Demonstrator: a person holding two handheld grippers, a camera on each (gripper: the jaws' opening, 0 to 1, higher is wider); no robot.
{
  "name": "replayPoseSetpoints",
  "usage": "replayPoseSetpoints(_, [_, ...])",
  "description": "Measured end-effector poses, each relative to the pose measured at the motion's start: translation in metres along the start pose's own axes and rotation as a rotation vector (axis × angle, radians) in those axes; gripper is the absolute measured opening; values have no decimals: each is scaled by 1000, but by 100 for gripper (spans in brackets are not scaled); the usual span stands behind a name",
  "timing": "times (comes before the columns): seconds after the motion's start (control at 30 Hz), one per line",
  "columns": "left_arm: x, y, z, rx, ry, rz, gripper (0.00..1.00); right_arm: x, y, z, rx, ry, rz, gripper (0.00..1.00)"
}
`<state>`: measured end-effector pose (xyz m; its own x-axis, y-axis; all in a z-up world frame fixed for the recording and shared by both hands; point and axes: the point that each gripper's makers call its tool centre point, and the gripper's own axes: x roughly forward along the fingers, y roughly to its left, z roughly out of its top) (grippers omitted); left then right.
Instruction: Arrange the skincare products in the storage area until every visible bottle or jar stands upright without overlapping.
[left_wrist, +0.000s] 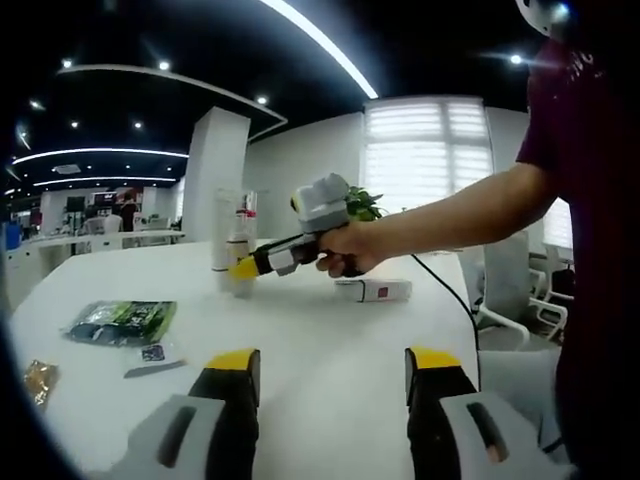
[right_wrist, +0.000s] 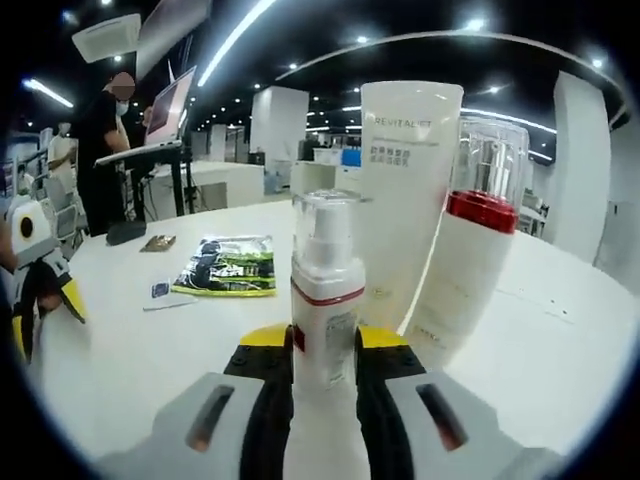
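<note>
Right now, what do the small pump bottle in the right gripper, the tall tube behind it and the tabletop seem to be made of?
Small pump bottle: probably plastic, opaque white body with a clear glossy cap over the pump. Tall tube: likely soft matte white plastic, smooth with printed lettering. Tabletop: hard white surface with a faint sheen; laminate or painted board, cannot tell which. The right gripper is closed on the bottle.

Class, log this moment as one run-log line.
right gripper: shut on small pump bottle, upright | left gripper: open, idle | white box: lying flat
</note>
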<state>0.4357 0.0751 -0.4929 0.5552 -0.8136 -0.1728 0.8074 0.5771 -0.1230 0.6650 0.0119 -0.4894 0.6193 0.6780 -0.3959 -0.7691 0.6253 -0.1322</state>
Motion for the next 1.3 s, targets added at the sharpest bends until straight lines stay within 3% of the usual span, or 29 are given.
replayPoseSetpoints(0.03, [0, 0, 0, 0, 1, 0, 60, 0, -1, -9, -13, 44, -7, 22])
replayPoseSetpoints(0.17, [0, 0, 0, 0, 2, -1, 60, -1, 1, -12, 7, 37, 3, 31])
replayPoseSetpoints(0.47, [0, -1, -1, 1, 5, -6, 59, -8, -4, -6, -18, 53, -32, 29])
replayPoseSetpoints(0.73, [0, -1, -1, 0, 2, -6, 60, -23, 0, -4, 125, 108, -86, 34])
replayPoseSetpoints(0.83, [0, -1, -1, 2, 2, -7, 59, -29, 4, -3, 160, 133, -107, 30])
replayPoseSetpoints(1.0, [0, -1, 0, 3, 0, -8, 59, -31, 15, 2, 143, 133, -102, 25])
replayPoseSetpoints(1.3, [0, 0, -1, 7, 2, -4, 59, -22, 10, 8, 103, 131, -112, 27])
